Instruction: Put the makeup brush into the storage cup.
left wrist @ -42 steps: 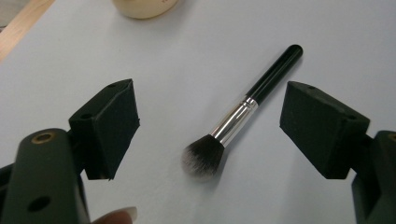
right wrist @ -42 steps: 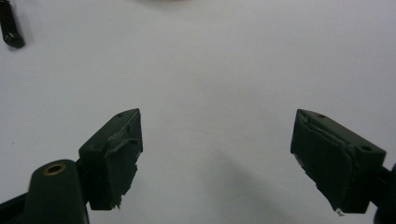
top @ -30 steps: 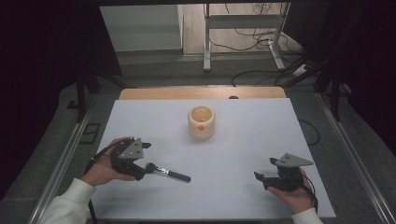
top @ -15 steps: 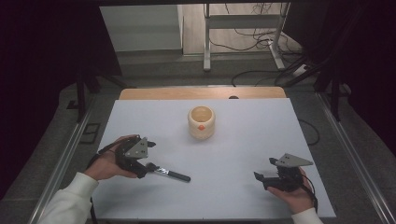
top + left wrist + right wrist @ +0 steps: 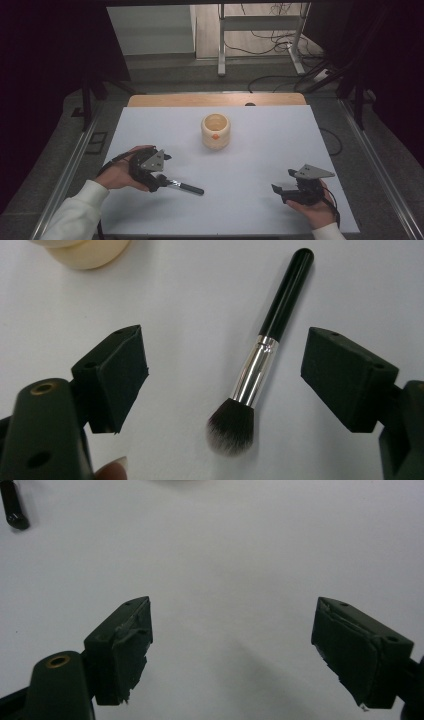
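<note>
- Since the earlier frame my left hand (image 5: 120, 172) has moved a little toward the brush (image 5: 260, 357), so my left claw (image 5: 157, 175) now sits right over its bristle end; my right claw (image 5: 287, 191) has stayed where it was.
- The brush lies flat on the white table (image 5: 260, 150), in front of the cream cup (image 5: 216, 131) and well apart from it. Its black handle points away from my left hand.
- My left claw is released: in the left gripper view both jaws stand wide, one on each side of the silver collar, and they touch nothing.
- My right claw is also released and holds nothing; it rests low near the right front of the table.
- To do this step well, I think I should close on the silver collar or the start of the handle, not on the soft bristles, which would bend and slip.
- I should lower the jaws until they almost meet the table, keep the brush in the middle between them, and then close slowly.
- My left hand lies low, with the palm side on the table edge of the claw, and the claw points to the right and a little down. My right hand cups its claw from below, pointing left.
</note>
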`<control>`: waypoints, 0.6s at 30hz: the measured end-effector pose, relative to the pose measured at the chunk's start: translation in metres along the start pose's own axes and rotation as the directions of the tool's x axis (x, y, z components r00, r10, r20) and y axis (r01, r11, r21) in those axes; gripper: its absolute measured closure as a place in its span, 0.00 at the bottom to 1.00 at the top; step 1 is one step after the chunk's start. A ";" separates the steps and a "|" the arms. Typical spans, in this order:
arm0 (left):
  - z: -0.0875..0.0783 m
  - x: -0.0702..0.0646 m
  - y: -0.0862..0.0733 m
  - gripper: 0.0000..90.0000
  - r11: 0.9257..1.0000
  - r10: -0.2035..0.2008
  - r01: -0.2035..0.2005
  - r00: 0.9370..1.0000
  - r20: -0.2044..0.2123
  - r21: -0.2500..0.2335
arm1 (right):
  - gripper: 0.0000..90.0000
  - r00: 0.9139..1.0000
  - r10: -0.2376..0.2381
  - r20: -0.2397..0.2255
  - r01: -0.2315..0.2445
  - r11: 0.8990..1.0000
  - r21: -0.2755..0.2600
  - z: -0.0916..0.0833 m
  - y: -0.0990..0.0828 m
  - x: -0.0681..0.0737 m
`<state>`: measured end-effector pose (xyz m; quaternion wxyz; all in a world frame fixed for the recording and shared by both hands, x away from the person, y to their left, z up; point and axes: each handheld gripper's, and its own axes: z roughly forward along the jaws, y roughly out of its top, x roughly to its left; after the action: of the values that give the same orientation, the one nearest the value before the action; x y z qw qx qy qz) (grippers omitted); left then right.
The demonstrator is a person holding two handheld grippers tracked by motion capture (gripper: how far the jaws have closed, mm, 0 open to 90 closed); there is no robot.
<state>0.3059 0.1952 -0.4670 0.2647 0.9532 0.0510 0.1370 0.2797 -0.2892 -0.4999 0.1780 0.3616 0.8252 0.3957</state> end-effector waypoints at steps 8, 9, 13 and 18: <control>0.010 0.000 0.002 0.22 0.999 0.017 -0.018 0.999 0.050 0.035 | 0.20 1.000 0.000 -0.002 0.000 1.000 0.001 0.000 0.000 0.000; 0.012 0.000 0.001 0.22 0.999 0.019 -0.021 0.998 0.054 0.041 | 0.20 1.000 0.000 -0.002 0.000 1.000 0.001 0.000 0.000 0.000; 0.017 0.000 0.001 0.21 0.999 0.016 -0.019 0.997 0.079 0.045 | 0.20 1.000 -0.002 -0.002 0.002 1.000 0.004 0.000 0.000 0.000; 0.025 -0.001 -0.001 0.21 0.998 0.013 -0.018 0.995 0.101 0.055 | 0.20 1.000 -0.001 -0.003 0.001 1.000 0.004 0.001 0.000 0.000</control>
<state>0.3123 0.1836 -0.4876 0.2389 0.9663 0.0341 0.0896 0.2801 -0.2889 -0.5006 0.1760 0.3611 0.8265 0.3944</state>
